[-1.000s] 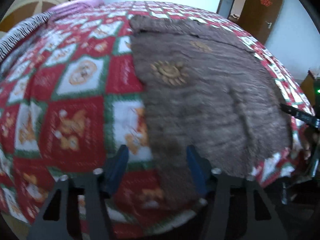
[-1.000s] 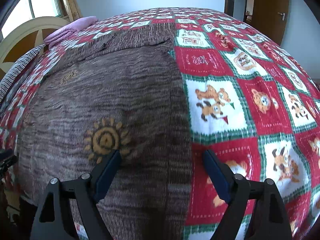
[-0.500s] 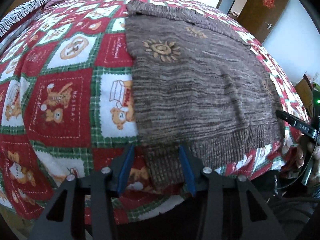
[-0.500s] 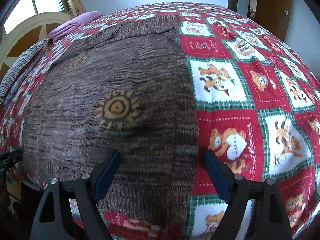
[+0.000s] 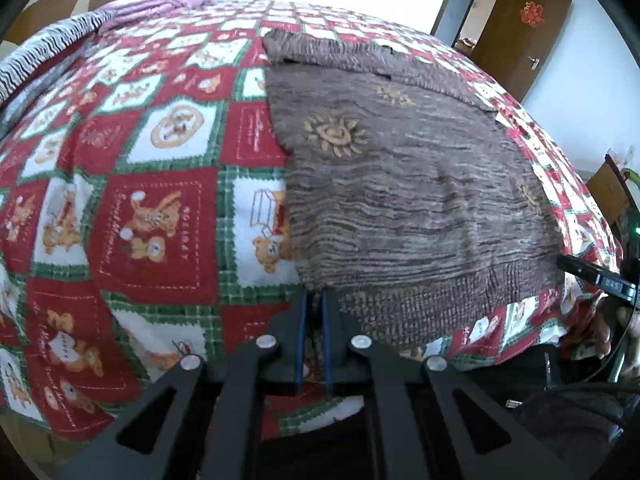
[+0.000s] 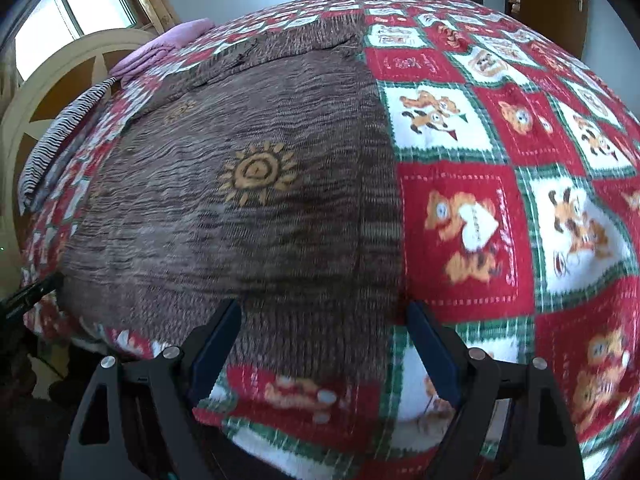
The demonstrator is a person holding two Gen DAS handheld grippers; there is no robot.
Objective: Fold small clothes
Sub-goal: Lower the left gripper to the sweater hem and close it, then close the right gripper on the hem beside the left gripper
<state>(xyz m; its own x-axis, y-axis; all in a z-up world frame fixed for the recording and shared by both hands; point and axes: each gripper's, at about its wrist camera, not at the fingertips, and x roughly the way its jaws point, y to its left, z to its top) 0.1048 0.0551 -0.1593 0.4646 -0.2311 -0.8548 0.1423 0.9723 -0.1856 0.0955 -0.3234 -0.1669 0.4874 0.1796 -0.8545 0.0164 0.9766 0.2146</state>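
On the bed, a red, white and green bear-print blanket (image 5: 152,216) covers the whole surface, and a brown knitted sweater (image 5: 400,184) lies flat on it. The sweater's long axis runs from the near edge of the bed toward the far end: its ribbed hem (image 6: 312,320) sits at the near edge, and its shoulders and folded-in sleeves lie at the far end, toward a pink folded cloth (image 6: 168,42). Orange sun motifs (image 6: 258,172) dot the knit. In the left wrist view the left gripper (image 5: 314,300) has its blue fingers (image 5: 301,340) drawn together, clamped on the near left corner of the hem. In the right wrist view the right gripper (image 6: 324,312) has its fingers (image 6: 430,352) spread wide, straddling the near right corner of the hem; whether they touch the cloth cannot be told.
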